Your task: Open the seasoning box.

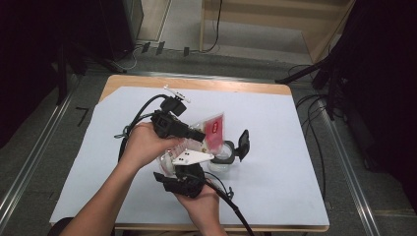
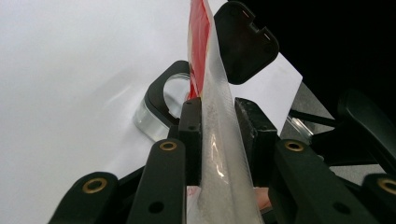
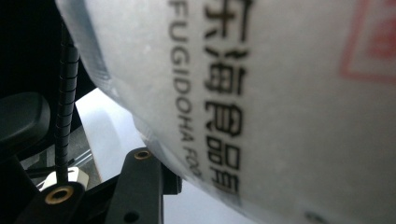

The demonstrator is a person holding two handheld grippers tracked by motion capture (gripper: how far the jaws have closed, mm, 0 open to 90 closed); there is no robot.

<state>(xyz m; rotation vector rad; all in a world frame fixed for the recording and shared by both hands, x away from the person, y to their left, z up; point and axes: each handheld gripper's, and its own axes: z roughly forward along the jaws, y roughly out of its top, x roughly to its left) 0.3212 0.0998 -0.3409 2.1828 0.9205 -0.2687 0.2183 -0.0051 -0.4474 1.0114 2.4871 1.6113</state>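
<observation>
A clear plastic bag [image 1: 212,130] with a red label is held tilted, its red end pointing down at a clear round container [image 1: 222,158] whose black flip lid [image 1: 243,143] stands open. My left gripper [image 1: 199,135] is shut on the bag's middle. In the left gripper view the bag [image 2: 217,93] runs up between the pads, over the container [image 2: 156,114] and the lid [image 2: 243,42]. My right gripper [image 1: 184,161], under its grey plate, holds the bag's lower end. The right gripper view has the bag's printed side [image 3: 280,93] pressed close, hiding one jaw.
A white sheet [image 1: 275,187] covers the wooden table [image 1: 196,82]. Cables [image 1: 314,128] and black stands run along the floor at the right. A coiled cable [image 3: 65,102] hangs by the right gripper. The person's forearms come in from the bottom edge.
</observation>
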